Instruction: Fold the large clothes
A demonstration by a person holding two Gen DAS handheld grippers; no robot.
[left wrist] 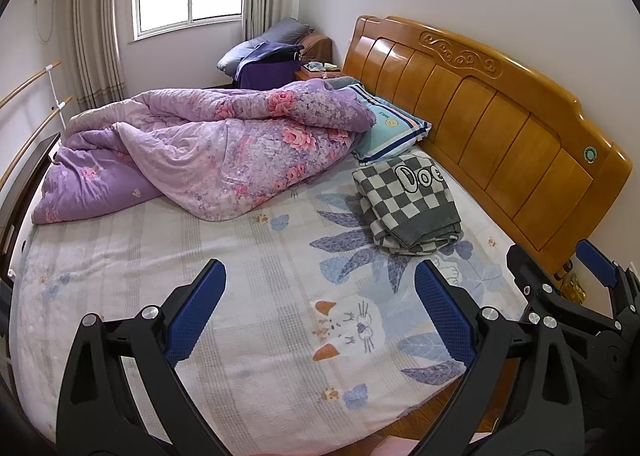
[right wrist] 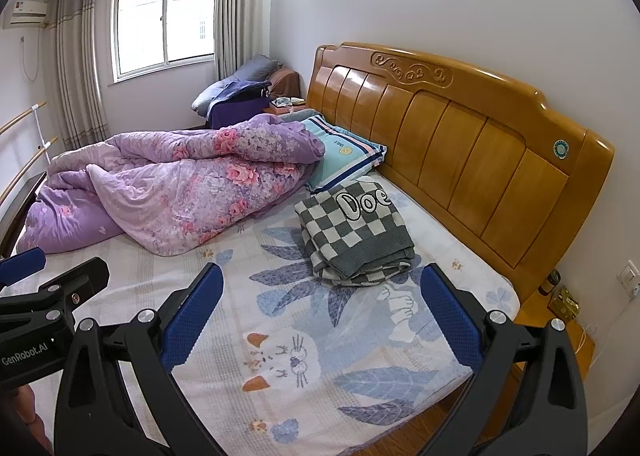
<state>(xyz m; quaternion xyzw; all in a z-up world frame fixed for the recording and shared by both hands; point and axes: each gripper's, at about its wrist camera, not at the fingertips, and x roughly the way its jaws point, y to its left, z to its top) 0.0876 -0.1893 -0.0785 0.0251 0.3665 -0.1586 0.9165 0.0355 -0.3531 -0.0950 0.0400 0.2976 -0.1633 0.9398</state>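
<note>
One bed (left wrist: 200, 296) stood in the room, with one wooden headboard (left wrist: 480, 116). On it lay one folded checkered sweater (left wrist: 408, 204), one crumpled purple floral quilt (left wrist: 208, 152) and one striped blue pillow (left wrist: 392, 128). Two grippers were in view, the left gripper (left wrist: 320, 280) and the right gripper (right wrist: 322, 280), each with two blue-padded fingers spread apart. There was one window (right wrist: 164, 20), one air conditioner (right wrist: 28, 10) on the wall, and two wooden rails (left wrist: 28, 96) at the left edge.
</note>
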